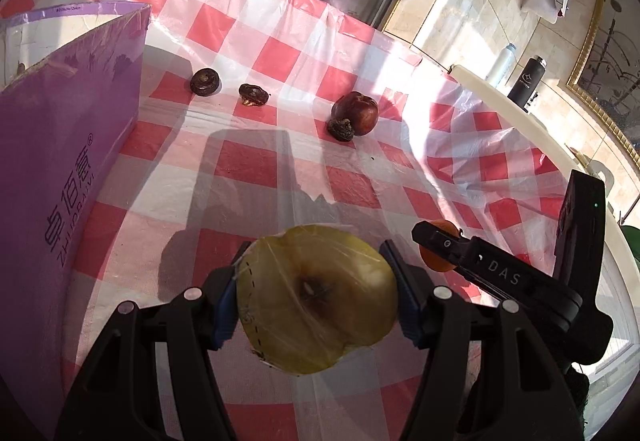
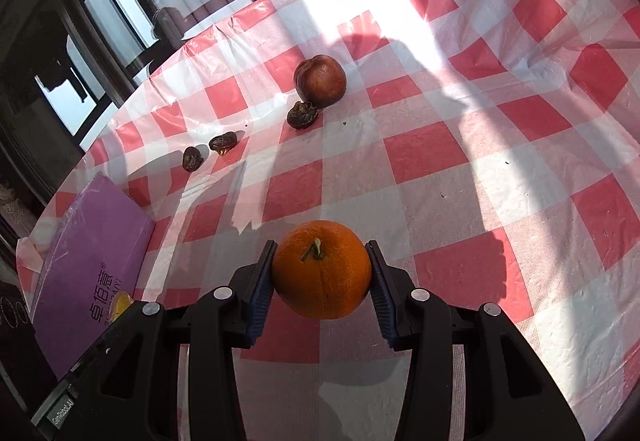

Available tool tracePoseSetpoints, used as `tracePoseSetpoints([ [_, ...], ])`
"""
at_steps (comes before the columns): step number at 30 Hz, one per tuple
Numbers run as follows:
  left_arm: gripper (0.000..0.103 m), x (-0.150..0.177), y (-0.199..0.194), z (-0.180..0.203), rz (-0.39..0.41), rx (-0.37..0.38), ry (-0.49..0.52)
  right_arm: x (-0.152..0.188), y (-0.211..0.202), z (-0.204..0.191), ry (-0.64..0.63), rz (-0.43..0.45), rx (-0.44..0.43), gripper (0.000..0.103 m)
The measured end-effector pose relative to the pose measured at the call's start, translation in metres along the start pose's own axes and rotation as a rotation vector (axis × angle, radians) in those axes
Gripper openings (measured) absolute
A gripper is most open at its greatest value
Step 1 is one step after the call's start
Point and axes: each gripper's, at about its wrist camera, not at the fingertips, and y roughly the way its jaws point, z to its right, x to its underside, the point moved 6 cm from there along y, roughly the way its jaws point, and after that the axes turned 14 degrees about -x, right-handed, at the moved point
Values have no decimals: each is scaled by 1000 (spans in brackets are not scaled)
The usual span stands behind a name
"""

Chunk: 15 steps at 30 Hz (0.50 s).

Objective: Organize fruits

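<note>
Both jaws are closed on fruit: the left gripper [image 1: 316,297] clamps a wrapped yellow apple half [image 1: 316,301], the right gripper [image 2: 322,273] an orange [image 2: 322,269], both carried above the checked tablecloth [image 2: 500,169]; delivery into the purple box [image 1: 68,145] at the left is judged next, releasing only once over it

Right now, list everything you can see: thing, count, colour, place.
half apple: 1, yellow, wrapped in film, clamped in left gripper
orange: 1, orange, clamped in right gripper
red fruit: 1, dark red, far on the tablecloth
dried fruits: 3, dark brown, one touching the red fruit, two nearer the box
box: 1, purple, left edge of table
tablecloth: 1, red-white check, covers table
bottles: 2, white and black, beyond the table
left gripper: 1, black
right gripper: 1, black
</note>
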Motion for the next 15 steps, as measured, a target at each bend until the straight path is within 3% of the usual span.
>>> tracePoseSetpoints([
  [3,63,17,-19,0,-8,13,-9,21,-9,-7,-11,-43,24,44],
  [9,63,37,-45,-1,-16,-40,61,53,-22,-26,-87,-122,85,44],
  [15,63,20,-97,4,101,-18,110,52,-41,-53,-127,-86,50,44],
])
